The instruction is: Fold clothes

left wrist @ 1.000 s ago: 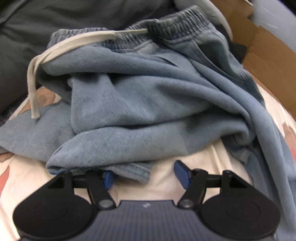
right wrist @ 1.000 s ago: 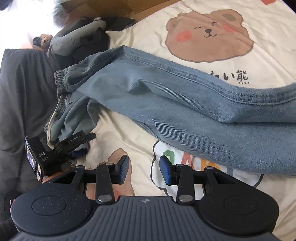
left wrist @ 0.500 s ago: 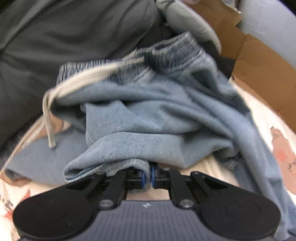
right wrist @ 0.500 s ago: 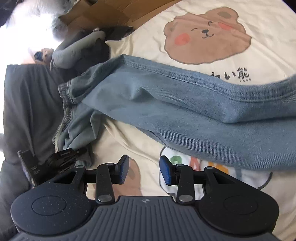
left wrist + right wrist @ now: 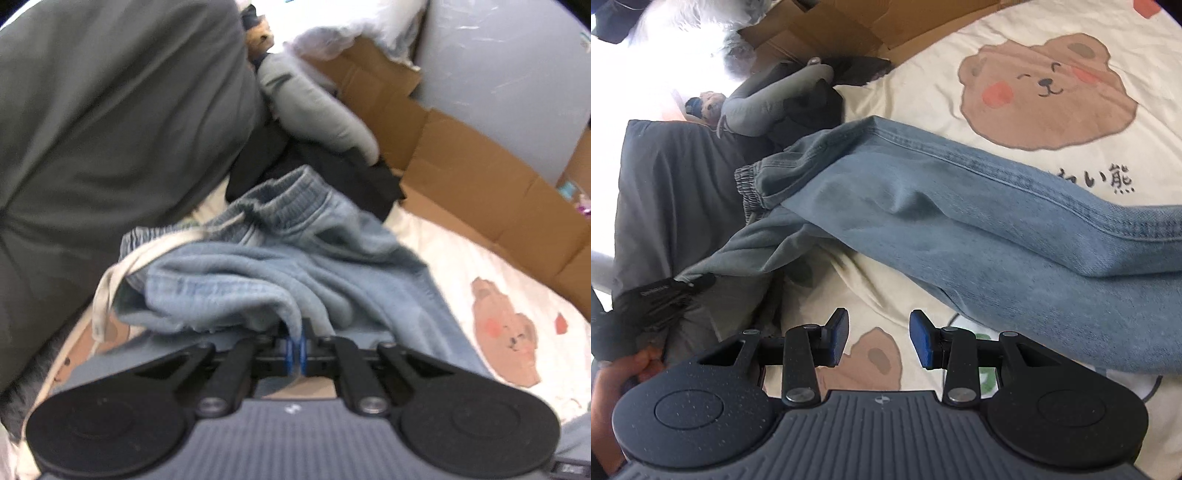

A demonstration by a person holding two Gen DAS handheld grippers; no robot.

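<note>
Light blue denim trousers [image 5: 280, 280] with an elastic waistband and a white drawstring [image 5: 107, 284] lie bunched on a cream bear-print sheet [image 5: 461, 266]. My left gripper [image 5: 295, 350] is shut on a fold of the trousers' fabric near the waist and holds it pulled up. In the right wrist view the trouser legs [image 5: 979, 221] stretch flat across the sheet [image 5: 960, 48] to the right. My right gripper [image 5: 879, 338] is open above the sheet, just short of the lower leg, with nothing between its fingers. The left gripper [image 5: 665, 291] shows at the far left, gripping the cloth.
A dark grey pillow or duvet [image 5: 110, 122] fills the left side. Grey and black garments [image 5: 317, 110] lie piled behind the trousers. Flattened cardboard [image 5: 480, 173] lines the bed's far edge. A hand [image 5: 613, 376] holds the left tool.
My left gripper went from open to shut on the trousers' fabric, then drew it back and up, stretching the waist end. The right gripper stayed open and barely shifted.
</note>
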